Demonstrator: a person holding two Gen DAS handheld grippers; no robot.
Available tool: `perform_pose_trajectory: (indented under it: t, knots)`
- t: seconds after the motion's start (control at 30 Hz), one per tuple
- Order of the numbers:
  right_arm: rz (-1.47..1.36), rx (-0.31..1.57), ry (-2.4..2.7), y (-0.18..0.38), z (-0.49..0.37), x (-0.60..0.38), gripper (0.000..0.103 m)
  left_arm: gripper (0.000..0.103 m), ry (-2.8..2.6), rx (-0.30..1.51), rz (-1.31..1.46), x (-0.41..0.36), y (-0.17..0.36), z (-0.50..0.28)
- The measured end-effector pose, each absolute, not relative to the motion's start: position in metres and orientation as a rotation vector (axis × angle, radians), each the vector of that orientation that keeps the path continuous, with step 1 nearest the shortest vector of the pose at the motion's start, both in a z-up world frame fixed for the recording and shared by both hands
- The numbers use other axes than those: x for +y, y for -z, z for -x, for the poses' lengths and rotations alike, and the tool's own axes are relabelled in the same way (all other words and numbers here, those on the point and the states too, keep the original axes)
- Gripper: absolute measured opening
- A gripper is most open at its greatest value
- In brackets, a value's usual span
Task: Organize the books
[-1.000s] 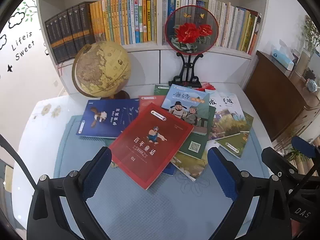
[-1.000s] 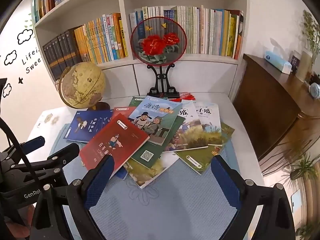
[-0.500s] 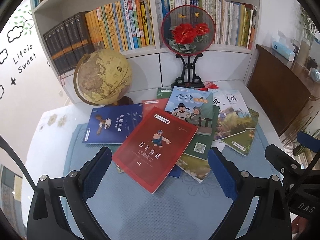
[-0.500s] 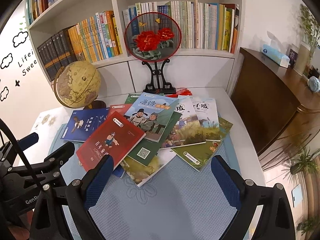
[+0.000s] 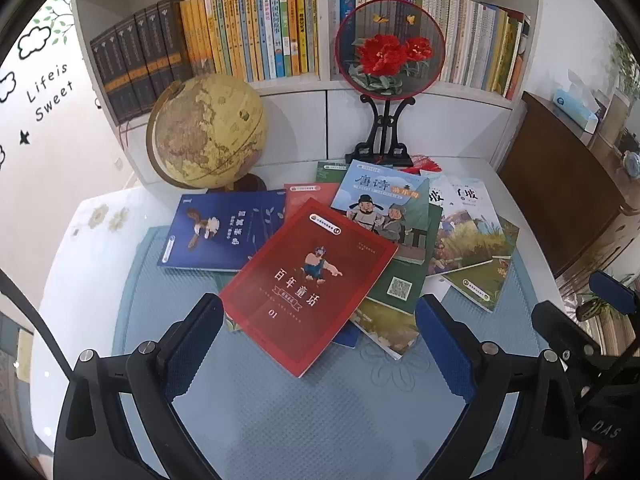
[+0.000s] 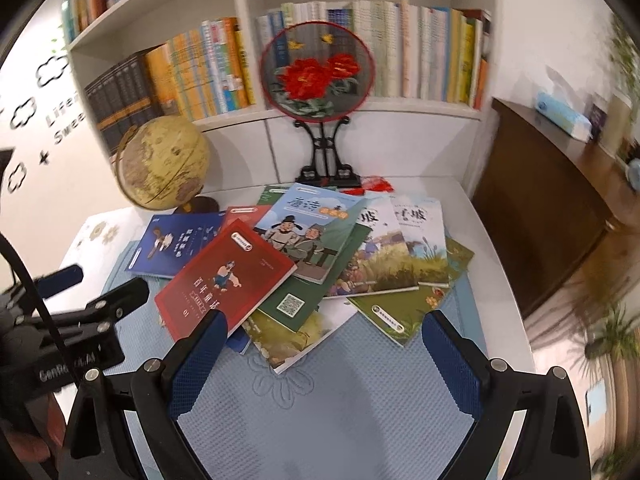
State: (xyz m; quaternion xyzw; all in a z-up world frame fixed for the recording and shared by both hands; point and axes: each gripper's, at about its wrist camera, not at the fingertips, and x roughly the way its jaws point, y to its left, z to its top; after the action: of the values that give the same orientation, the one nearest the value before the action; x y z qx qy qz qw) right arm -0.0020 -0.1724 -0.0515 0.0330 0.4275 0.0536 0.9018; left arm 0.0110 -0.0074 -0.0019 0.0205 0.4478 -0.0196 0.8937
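Observation:
Several thin books lie in a loose overlapping heap on a blue mat [image 5: 304, 420]. A red book [image 5: 308, 284] [image 6: 224, 276] tops the heap, with a dark blue book [image 5: 224, 232] [image 6: 176, 242] to its left and a light blue one [image 5: 384, 204] [image 6: 312, 224] behind it. Green and white picture books [image 5: 472, 236] [image 6: 400, 248] spread to the right. My left gripper [image 5: 320, 348] is open, its jaws flanking the red book's near corner without touching. My right gripper [image 6: 324, 364] is open too, just short of the heap's front edge.
A globe [image 5: 208, 132] [image 6: 164, 160] stands at the back left and a round flower fan on a black stand [image 5: 388, 48] [image 6: 318, 72] behind the heap. A white bookcase [image 5: 328, 96] full of upright books fills the back. A brown cabinet [image 6: 560, 208] lies right.
Both grippers have come closer to the heap and a little lower; the books look larger. The right wrist view is blurred by motion. No book has shifted.

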Motion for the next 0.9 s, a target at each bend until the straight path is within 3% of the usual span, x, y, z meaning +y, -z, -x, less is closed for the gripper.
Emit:
perform_pose_trajectory:
  t: [0.33, 0.67, 0.9]
  knots:
    - [-0.054, 0.9, -0.138, 0.054, 0.0, -0.168, 0.097, 0.096, 0.031, 0.943, -0.044, -0.004, 0.006, -0.014]
    - [-0.075, 0.912, -0.164, 0.054, -0.003, -0.171, 0.087, 0.096, 0.026, 0.96, -0.027, 0.003, 0.009, -0.017]
    - [-0.082, 0.917, -0.176, 0.056, -0.005, -0.169, 0.087, 0.096, 0.03, 0.965, -0.018, 0.006, 0.01, -0.019]
